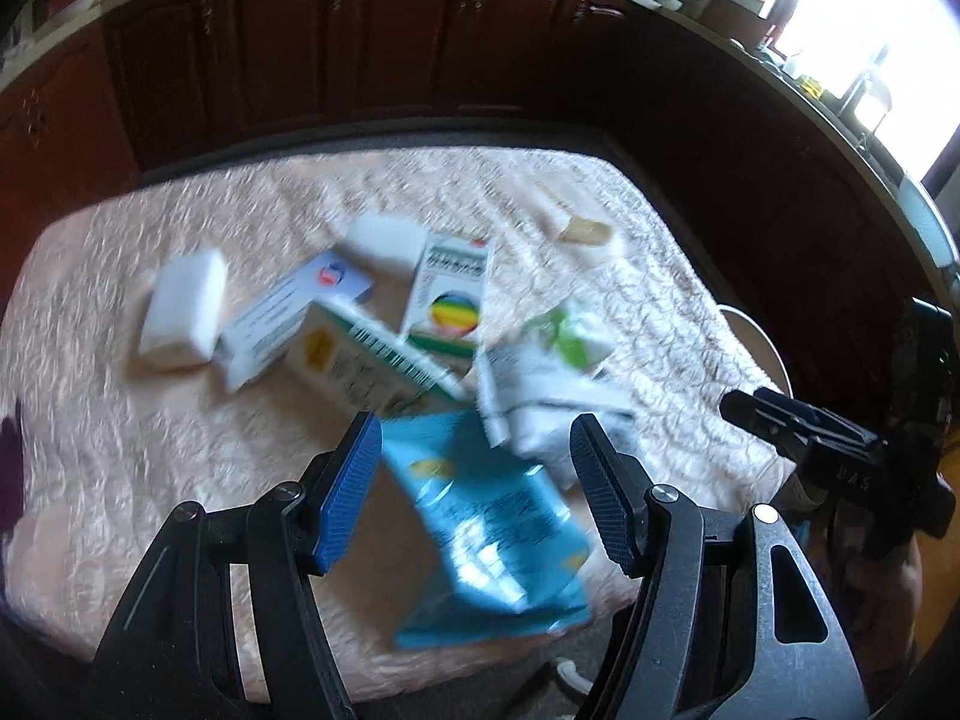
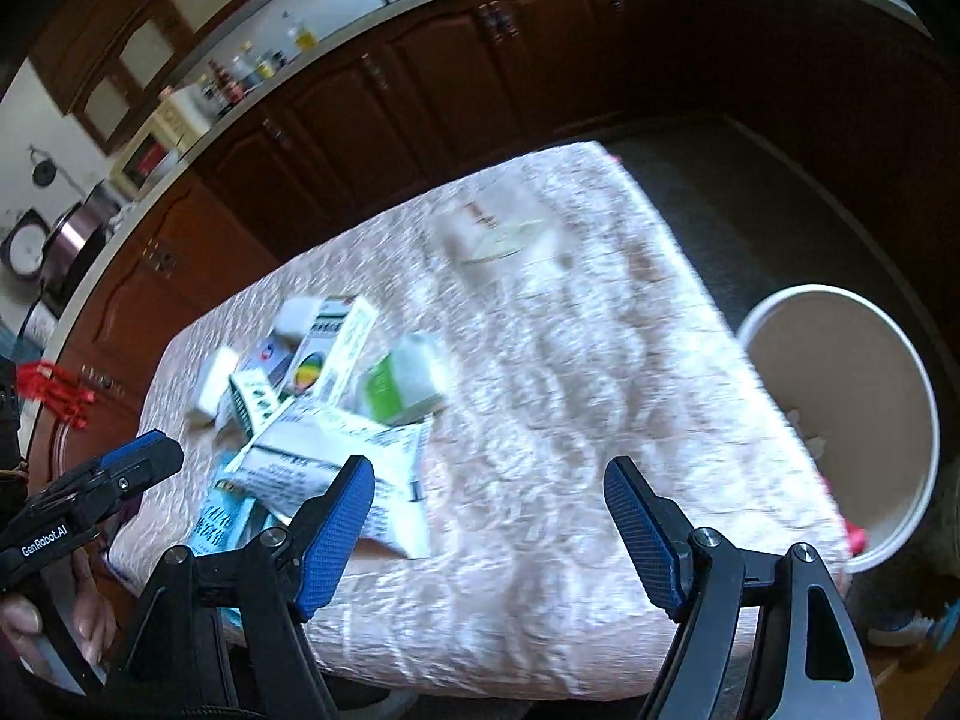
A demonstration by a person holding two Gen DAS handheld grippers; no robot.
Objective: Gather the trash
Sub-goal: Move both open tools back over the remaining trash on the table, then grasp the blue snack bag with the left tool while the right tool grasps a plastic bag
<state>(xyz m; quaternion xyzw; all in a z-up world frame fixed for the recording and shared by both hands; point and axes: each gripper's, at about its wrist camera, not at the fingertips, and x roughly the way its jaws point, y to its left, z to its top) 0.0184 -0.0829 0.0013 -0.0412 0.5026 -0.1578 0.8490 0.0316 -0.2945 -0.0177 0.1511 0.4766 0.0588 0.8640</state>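
Note:
Trash lies heaped on a pink quilted tabletop [image 1: 120,450]: a blue packet [image 1: 492,528], a white printed packet [image 1: 540,396], a green pouch [image 1: 570,339], several small cartons [image 1: 447,294] and two white blocks [image 1: 183,312]. My left gripper [image 1: 474,450] hovers open over the blue packet, and its pads do not press on it. In the right wrist view the white packet [image 2: 336,462] lies just ahead of the left finger of my right gripper [image 2: 489,474]. That gripper is open over bare cloth, with nothing between its fingers. The left gripper [image 2: 150,456] shows at the left edge.
A white round bin [image 2: 840,390] stands on the floor off the table's right edge, with some scraps inside. A clear wrapper [image 2: 492,228] and a pale stick-shaped thing [image 1: 582,231] lie farther back. Dark wooden cabinets [image 1: 390,48] run behind the table.

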